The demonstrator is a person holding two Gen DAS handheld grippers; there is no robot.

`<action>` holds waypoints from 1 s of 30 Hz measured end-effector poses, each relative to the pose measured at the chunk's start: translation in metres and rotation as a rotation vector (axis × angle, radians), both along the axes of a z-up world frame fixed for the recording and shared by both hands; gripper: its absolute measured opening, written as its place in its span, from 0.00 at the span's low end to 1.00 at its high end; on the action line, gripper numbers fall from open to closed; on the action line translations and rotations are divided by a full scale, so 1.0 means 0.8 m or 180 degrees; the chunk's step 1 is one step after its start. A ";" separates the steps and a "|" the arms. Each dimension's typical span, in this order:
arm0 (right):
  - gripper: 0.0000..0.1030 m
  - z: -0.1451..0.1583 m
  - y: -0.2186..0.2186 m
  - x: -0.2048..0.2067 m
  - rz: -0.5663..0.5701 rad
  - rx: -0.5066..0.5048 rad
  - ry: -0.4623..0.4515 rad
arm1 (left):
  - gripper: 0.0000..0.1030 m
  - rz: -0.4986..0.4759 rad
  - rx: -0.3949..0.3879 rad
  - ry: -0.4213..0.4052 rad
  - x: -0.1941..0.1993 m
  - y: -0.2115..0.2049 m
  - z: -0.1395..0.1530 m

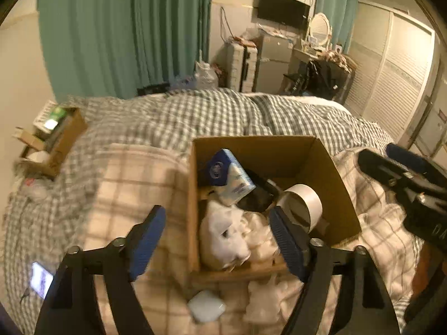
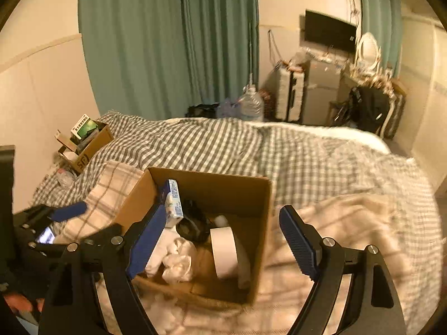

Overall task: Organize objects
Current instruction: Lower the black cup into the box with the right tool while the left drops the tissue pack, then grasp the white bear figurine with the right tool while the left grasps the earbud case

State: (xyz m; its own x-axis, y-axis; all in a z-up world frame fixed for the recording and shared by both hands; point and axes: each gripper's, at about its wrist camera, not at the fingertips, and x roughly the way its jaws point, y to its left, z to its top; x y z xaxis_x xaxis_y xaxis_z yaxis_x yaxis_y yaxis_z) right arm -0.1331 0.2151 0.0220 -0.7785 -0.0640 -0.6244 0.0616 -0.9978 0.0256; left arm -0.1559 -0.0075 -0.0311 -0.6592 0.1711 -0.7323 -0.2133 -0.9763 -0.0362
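An open cardboard box [image 1: 329, 173] is sitting on a cream plaid blanket [image 1: 134, 184] spread over a bed covered in a grey-and-white checked duvet [image 1: 195, 114]. Inside the box, a blue and white carton [image 1: 232, 178] is leaning against the left wall, a dark, glossy object [image 1: 258, 198] is lying under it, a roll of white tape [image 1: 303, 205] is resting on its side toward the right wall, and crumpled white cloth or plastic [image 1: 229, 234] is filling the near corner. The left gripper [image 1: 215, 245] is hovering over the near left edge of the box with its blue-padded jaws spread wide and holding nothing. The right gripper [image 2: 223, 243] is hanging above the same box, its jaws likewise wide apart and empty. Just in front of the box, a small white case [image 1: 206, 305] and more crumpled white material [image 1: 262, 301] are lying on the blanket. A lit phone [image 1: 41, 279] is lying at the bed's left edge, and a second cardboard box [image 1: 67, 136] of items is sitting farther away by the wall.
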 end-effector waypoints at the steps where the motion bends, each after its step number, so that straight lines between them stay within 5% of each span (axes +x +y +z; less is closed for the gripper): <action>1: 0.81 0.008 -0.001 0.012 -0.0005 0.0023 0.0043 | 0.91 0.0030 -0.0002 0.0054 0.013 -0.005 0.008; 5: 0.85 0.040 -0.009 0.060 -0.0042 0.0049 0.0183 | 0.95 0.0169 0.0014 0.0236 0.053 -0.028 0.031; 10: 0.86 0.032 -0.020 0.106 -0.0112 0.0098 0.0193 | 1.00 0.0414 0.0005 0.0407 0.092 -0.057 0.029; 22: 0.86 -0.119 -0.078 0.091 0.0034 0.0181 -0.0592 | 1.00 0.0521 -0.0293 0.0038 0.080 -0.084 -0.086; 30: 0.86 -0.191 -0.124 0.059 0.0438 0.0195 -0.1026 | 1.00 0.0610 -0.0216 -0.0146 0.058 -0.108 -0.114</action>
